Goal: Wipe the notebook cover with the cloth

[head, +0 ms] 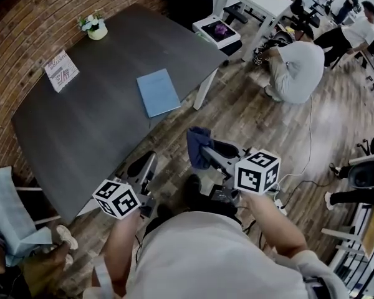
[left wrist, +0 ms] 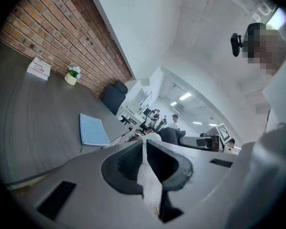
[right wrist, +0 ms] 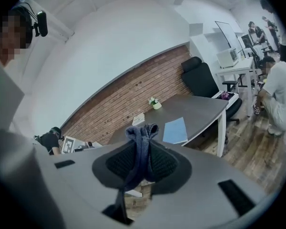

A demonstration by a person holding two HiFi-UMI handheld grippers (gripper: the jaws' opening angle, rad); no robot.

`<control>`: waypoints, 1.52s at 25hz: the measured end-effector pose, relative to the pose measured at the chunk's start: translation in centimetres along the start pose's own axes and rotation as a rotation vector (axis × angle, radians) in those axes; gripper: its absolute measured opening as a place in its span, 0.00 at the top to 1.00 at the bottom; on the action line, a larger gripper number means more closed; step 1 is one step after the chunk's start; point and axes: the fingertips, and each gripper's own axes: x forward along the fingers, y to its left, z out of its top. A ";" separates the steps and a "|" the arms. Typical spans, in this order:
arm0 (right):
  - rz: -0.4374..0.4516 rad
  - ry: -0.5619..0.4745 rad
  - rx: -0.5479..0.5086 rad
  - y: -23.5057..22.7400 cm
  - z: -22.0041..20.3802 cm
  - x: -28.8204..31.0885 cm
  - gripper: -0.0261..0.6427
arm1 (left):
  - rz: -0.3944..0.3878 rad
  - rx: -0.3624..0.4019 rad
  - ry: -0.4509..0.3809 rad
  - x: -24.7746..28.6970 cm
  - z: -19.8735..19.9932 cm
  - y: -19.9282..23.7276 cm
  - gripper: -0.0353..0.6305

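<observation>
Cloth (right wrist: 141,133), dark blue and bunched in soft folds, sits clamped between the right gripper's (right wrist: 142,151) ribbed black pads. The left gripper's (left wrist: 144,152) jaws nearly meet, empty. A flat, pale-blue notebook (head: 158,92) lies on the matte grey table (head: 81,129), well apart from both.

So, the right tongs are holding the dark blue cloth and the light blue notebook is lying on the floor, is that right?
Not quite: the notebook lies on the dark table instead, as the head view shows. The right tongs do hold the dark blue cloth.
</observation>
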 end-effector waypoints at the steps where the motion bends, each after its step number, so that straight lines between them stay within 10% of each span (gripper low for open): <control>1: 0.014 0.010 -0.004 -0.6 0.5 0.4 0.82 | 0.014 -0.005 -0.004 0.7 0.1 0.3 0.92; 19: 0.155 0.167 -0.049 -8.4 4.6 7.4 0.81 | 0.209 -0.033 -0.012 9.2 0.3 5.6 0.87; 38: -0.012 0.240 0.006 -10.2 5.1 19.9 0.82 | 0.153 -0.063 0.202 12.9 2.1 17.6 0.88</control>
